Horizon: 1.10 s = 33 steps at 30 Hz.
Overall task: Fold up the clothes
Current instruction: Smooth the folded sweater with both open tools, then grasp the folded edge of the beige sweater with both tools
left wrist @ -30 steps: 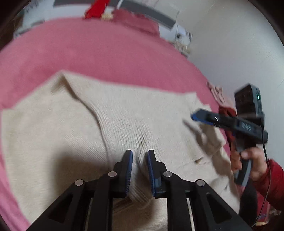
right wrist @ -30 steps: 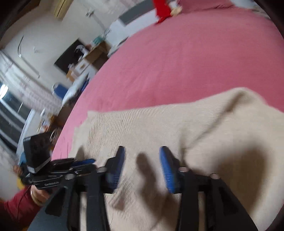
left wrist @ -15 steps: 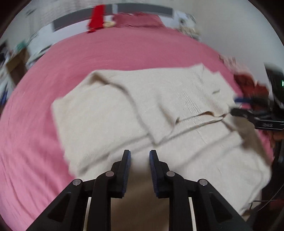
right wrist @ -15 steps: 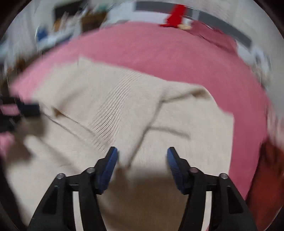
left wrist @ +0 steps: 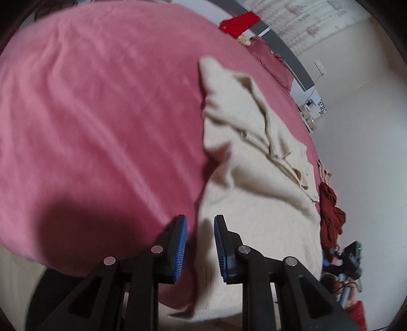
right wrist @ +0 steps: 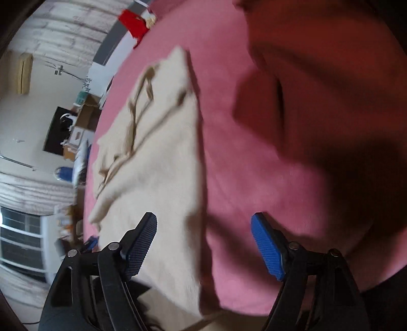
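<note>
A beige knit sweater (left wrist: 254, 163) lies partly folded on the pink bed (left wrist: 101, 114), with a sleeve laid across its body. It also shows in the right wrist view (right wrist: 157, 157). My left gripper (left wrist: 199, 244) hovers over the sweater's near left edge, jaws a narrow gap apart and holding nothing. My right gripper (right wrist: 204, 244) is wide open over the sweater's near right edge. The right gripper also shows at the far right of the left wrist view (left wrist: 348, 257).
A dark red garment (left wrist: 330, 214) lies at the bed's right edge. A red cloth (left wrist: 239, 23) and a pink pillow (left wrist: 269, 61) sit at the bed's far end. A desk with boxes (right wrist: 78, 119) stands beside the bed.
Both grippers have pulled back toward the near edge of the bed and swung apart to the sweater's two side edges. The right gripper has opened wider.
</note>
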{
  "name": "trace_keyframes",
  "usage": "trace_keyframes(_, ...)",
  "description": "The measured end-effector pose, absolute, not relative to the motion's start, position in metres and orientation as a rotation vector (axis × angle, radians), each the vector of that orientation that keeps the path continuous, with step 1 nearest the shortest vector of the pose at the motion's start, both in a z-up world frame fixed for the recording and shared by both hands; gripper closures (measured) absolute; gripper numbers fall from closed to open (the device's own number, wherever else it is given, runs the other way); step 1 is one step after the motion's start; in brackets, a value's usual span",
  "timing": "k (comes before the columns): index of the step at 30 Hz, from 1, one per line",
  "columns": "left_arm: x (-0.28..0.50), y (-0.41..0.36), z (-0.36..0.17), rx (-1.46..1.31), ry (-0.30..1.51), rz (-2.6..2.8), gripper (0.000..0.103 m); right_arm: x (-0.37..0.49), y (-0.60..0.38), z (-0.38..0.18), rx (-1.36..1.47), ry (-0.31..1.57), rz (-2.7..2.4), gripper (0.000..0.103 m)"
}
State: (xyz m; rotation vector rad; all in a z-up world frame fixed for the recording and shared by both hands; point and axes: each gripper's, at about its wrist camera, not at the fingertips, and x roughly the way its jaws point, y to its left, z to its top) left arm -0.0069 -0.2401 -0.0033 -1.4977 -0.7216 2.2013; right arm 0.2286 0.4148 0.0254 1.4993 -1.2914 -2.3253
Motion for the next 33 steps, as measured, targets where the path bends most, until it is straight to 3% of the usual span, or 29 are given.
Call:
trace_keyframes(6,-0.009,-0.2,-0.018,-1.545,-0.562,2.044,0.076,0.234,0.376,0.007,1.379,-1.233,-2.209,0.025)
trace_keyframes(11,-0.006,-0.209,-0.024,-1.532,-0.66,1.995,0.076,0.227,0.348,-0.005,1.349,-1.206,-2.111,0.025)
trace_keyframes(17,0.009,-0.191,-0.028,-1.587,-0.559,1.856,0.076,0.222,0.348,-0.014,1.311,-1.272,-2.051,0.028)
trace_keyframes(29,0.026,-0.168,-0.019,-1.597,-0.415,1.959,0.082,0.186,0.312,-0.029,1.394,-1.195,-1.977,0.072)
trace_keyframes(30,0.027,-0.166,-0.018,-1.594,-0.401,1.977,0.085,0.184,0.309,-0.03,1.405,-1.185,-1.973,0.079)
trace_keyframes(33,0.026,-0.166,-0.019,-1.618,-0.408,1.964,0.098,0.177,0.29,-0.031,1.452,-1.092,-1.956,0.091)
